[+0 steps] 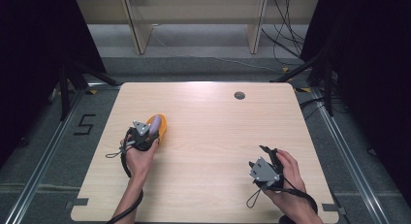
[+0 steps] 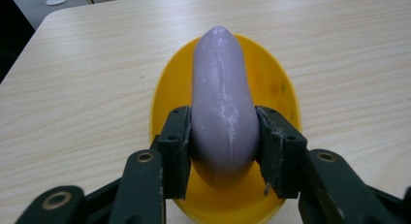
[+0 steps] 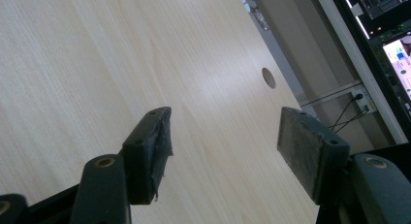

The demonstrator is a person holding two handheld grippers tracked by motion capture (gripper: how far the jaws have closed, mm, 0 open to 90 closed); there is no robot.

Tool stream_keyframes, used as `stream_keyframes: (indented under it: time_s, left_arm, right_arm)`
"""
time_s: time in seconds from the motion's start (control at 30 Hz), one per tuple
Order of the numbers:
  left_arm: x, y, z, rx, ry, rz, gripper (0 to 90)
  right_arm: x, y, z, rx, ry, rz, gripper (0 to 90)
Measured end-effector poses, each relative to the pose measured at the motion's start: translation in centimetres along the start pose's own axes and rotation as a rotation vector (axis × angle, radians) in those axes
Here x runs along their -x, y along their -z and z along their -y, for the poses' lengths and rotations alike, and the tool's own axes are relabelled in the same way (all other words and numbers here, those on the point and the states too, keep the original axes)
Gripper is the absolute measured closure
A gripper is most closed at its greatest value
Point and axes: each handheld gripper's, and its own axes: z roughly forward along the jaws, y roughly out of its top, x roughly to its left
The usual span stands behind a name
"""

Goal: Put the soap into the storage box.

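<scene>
- Left tongs (image 2: pixel 223 146) clamped around a purple oblong piece (image 2: pixel 223 103), right over the yellow dish (image 2: pixel 276 88) near the table's (image 1: pixel 213 136) left edge.
- The high view hides that grip behind the hand.
- Right tongs (image 3: pixel 223 151) gape wide, nothing between them, near the front right corner.

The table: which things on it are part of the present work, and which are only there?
In use:
- purple soap bar, clamped by the left gripper
- yellow dish under it

Only there:
- right gripper, open over bare wood
- round hole in the table
</scene>
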Motion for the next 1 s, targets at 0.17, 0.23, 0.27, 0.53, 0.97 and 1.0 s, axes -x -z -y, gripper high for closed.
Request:
stream_keyframes:
  time_s: [0.17, 0.23, 0.27, 0.53, 0.97, 1.0]
  left_arm:
    - [0.1, 0.9, -0.8, 0.029, -0.005, 0.003, 51.2]
    - [0.1, 1.3, -1.0, 0.037, 0.004, 0.015, 46.5]
    - [0.0, 1.6, -1.1, 0.041, 0.004, 0.013, 46.5]
    - [-0.3, 4.2, -0.3, 0.075, 0.010, 0.027, 31.5]
    - [1.5, 7.6, 3.7, 0.071, 0.011, 0.113, 26.9]
    - [1.7, 7.9, 4.2, 0.071, 0.008, 0.114, 26.9]
  right_arm:
    - [-0.1, 0.0, 0.0, -0.003, -0.012, 0.000, 37.4]
    - [-0.1, 0.0, 0.0, -0.003, -0.012, -0.001, 37.3]
    - [-0.1, 0.0, 0.0, -0.003, -0.010, -0.001, 37.3]
    - [0.0, 0.0, 0.0, -0.003, -0.001, -0.002, 37.0]
    - [0.0, 0.0, 0.1, -0.004, 0.000, -0.007, 37.0]
    - [0.0, 0.0, 0.1, -0.004, 0.000, -0.008, 37.0]
